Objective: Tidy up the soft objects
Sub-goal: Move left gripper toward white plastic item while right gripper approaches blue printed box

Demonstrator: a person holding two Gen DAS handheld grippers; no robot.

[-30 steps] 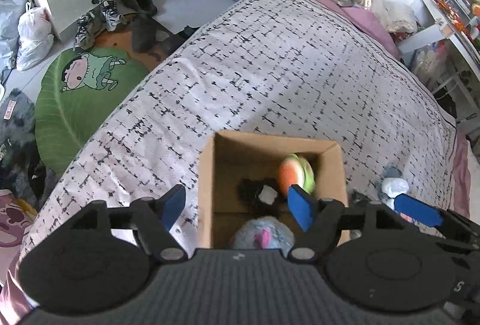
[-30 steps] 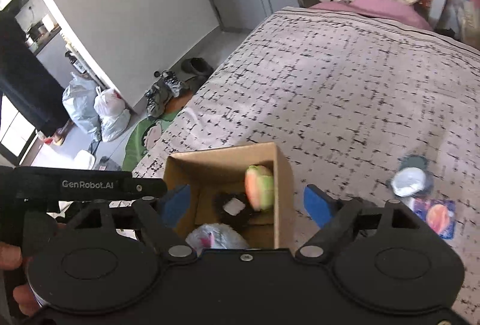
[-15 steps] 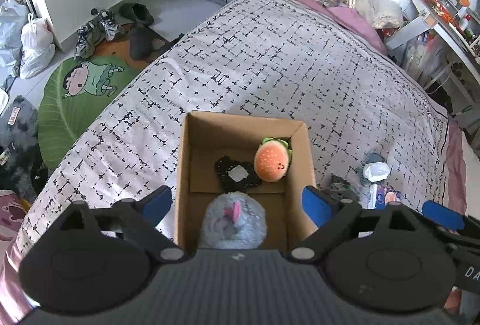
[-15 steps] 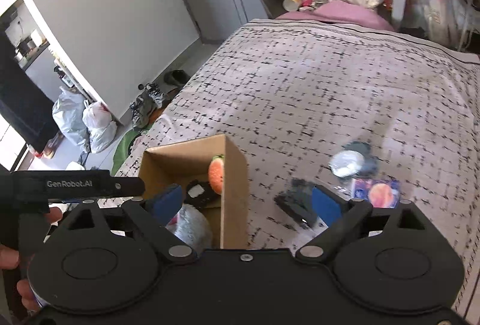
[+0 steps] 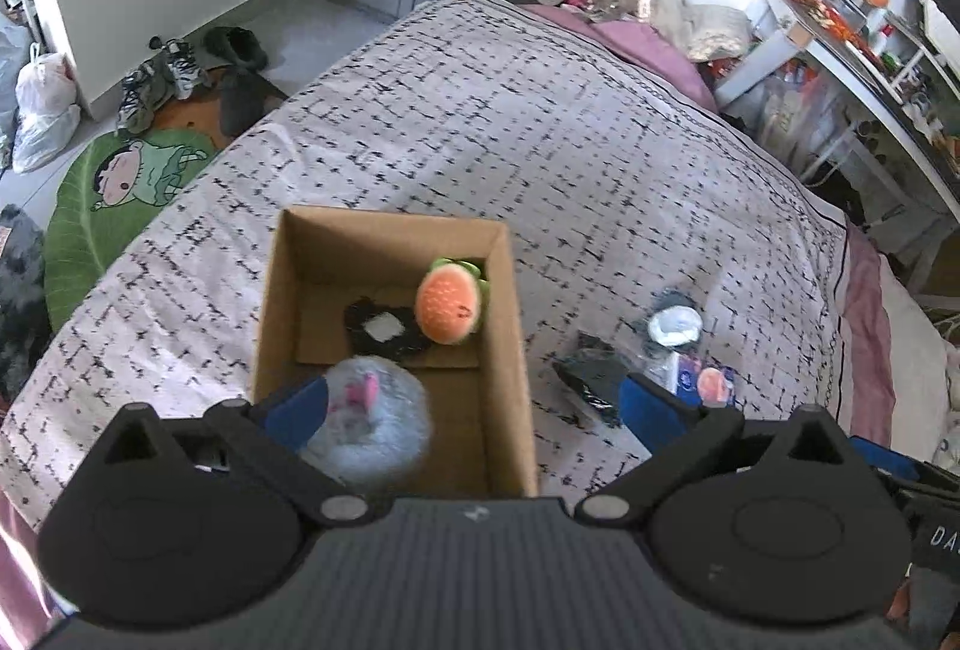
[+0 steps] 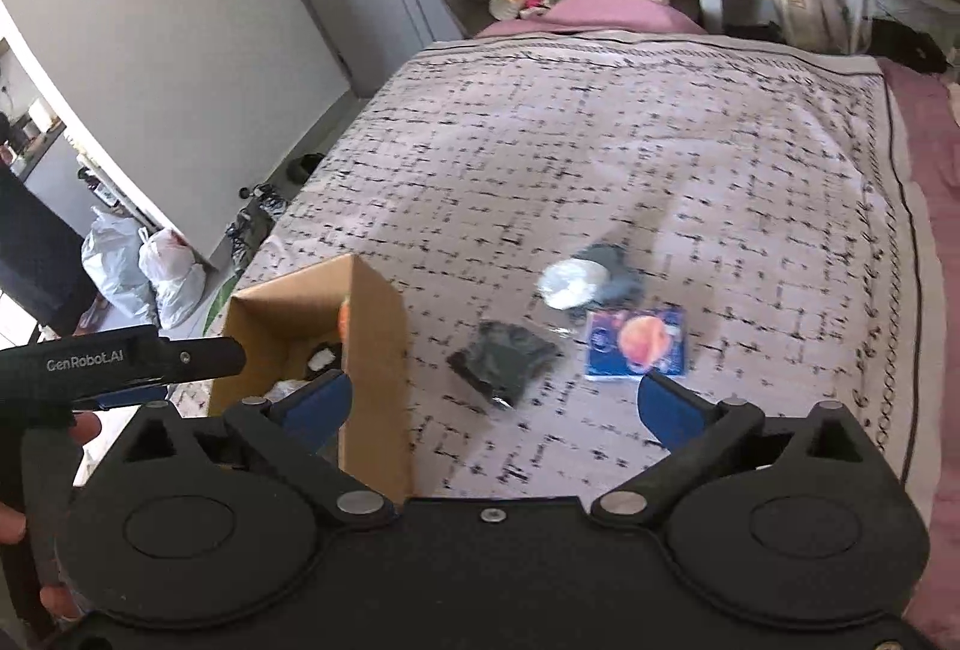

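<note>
Cardboard box (image 5: 510, 326): matt brown corrugated paperboard, plain and unprinted. Burger plush (image 5: 450, 303) inside it: soft orange pile cloth with a green trim. Grey fluffy toy (image 5: 372, 428), lower centre of the left view: long, fuzzy fibre. Bed cover (image 6: 600, 158): woven cloth, matt, pale with a black dash print. Dark folded item (image 6: 503, 361) at centre of the right view: matt fabric. Blue packet (image 6: 636, 344) beside it: glossy printed plastic. Left hand-held gripper (image 5: 474, 410): matt black plastic, blue pads, bright metal pivot screws.

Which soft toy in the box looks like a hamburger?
The orange plush burger with green trim, leaning at the far right of the cardboard box. The grey fluffy toy nearer the camera and the black item are not burgers.
</note>
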